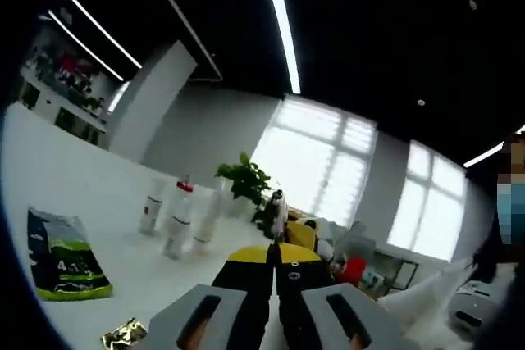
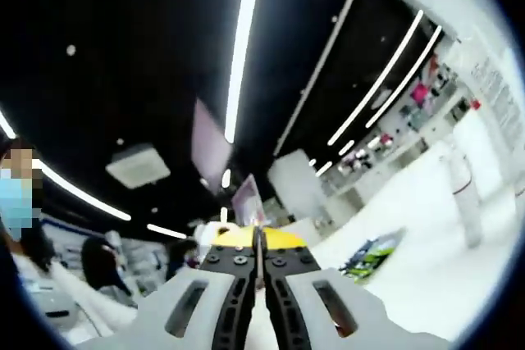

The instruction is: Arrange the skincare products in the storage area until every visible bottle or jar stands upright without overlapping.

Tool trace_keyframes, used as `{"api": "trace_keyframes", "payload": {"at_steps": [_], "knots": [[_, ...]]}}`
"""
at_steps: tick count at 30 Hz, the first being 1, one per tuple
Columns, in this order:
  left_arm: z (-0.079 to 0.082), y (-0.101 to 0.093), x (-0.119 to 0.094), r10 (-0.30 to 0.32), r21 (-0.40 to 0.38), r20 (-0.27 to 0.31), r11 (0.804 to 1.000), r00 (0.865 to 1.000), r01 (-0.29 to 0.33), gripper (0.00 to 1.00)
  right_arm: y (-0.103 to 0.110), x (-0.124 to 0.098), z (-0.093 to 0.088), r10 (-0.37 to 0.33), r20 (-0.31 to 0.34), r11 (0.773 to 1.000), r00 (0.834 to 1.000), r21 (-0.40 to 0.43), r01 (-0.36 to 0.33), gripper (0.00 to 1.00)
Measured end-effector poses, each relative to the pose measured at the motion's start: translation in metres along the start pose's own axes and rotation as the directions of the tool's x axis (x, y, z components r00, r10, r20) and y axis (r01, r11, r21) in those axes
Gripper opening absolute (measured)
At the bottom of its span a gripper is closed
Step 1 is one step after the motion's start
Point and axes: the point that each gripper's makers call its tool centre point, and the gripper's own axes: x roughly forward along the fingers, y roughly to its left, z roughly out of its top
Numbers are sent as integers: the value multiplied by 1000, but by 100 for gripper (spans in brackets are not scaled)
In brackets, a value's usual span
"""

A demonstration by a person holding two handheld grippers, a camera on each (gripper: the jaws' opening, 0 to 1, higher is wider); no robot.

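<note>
Clearly we hold both tongs clenched on nothing, left tongs and right tongs raised and aimed off the desk. Beyond the green pouch the bottles stand close together; reaching in unaimed, we could topple one.

Three pale bottles upright on white table, close together, one red-capped.

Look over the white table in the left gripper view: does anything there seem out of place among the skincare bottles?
The bottles stand upright in a loose group, apart from each other. Two things look foreign: a dark green snack bag lying flat on the white table, and a crumpled gold wrapper near the left gripper, whose jaws are closed.
</note>
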Motion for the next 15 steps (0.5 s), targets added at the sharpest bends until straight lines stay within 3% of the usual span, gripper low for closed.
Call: {"api": "trace_keyframes", "payload": {"at_steps": [2, 3, 4, 5, 8, 9, 11, 12, 13, 15], "knots": [[5, 4, -1, 1, -40, 15, 999, 1000, 0, 0, -4, -3, -2, -44, -18, 996, 999, -76, 43, 2], [10, 10, -2, 27, -62, 34, 998, 999, -25, 0, -4, -4, -2, -53, -17, 994, 998, -97, 52, 4], [16, 15, -3, 53, -84, 53, 995, 997, -48, 0, -7, -9, -4, -84, -16, 981, 996, -175, 80, 7], [25, 22, -3, 74, -126, 78, 990, 994, -64, 0, -7, -9, -5, -86, -19, 980, 996, -183, 81, 9], [34, 32, -1, 104, -194, 77, 977, 992, -87, 0, -18, -19, -11, -173, -49, 933, 984, -327, 148, 8], [38, 42, 1, 133, -212, 63, 970, 989, -116, 0, -18, -23, -16, -209, -52, 901, 976, -398, 172, 3], [44, 66, 6, 230, -263, 42, 941, 972, -211, 0, -26, -31, -23, -288, -69, 865, 955, -446, 229, 0], [44, 70, 8, 240, -273, 29, 936, 970, -223, 0, -24, -32, -25, -275, -63, 866, 959, -450, 219, 1], [46, 85, 16, 268, -311, -6, 915, 964, -256, 0, -22, -33, -29, -270, -70, 867, 960, -451, 211, 1], [46, 105, 22, 325, -326, -31, 891, 945, -317, 0, -21, -38, -36, -294, -86, 831, 952, -515, 210, 1]]}}
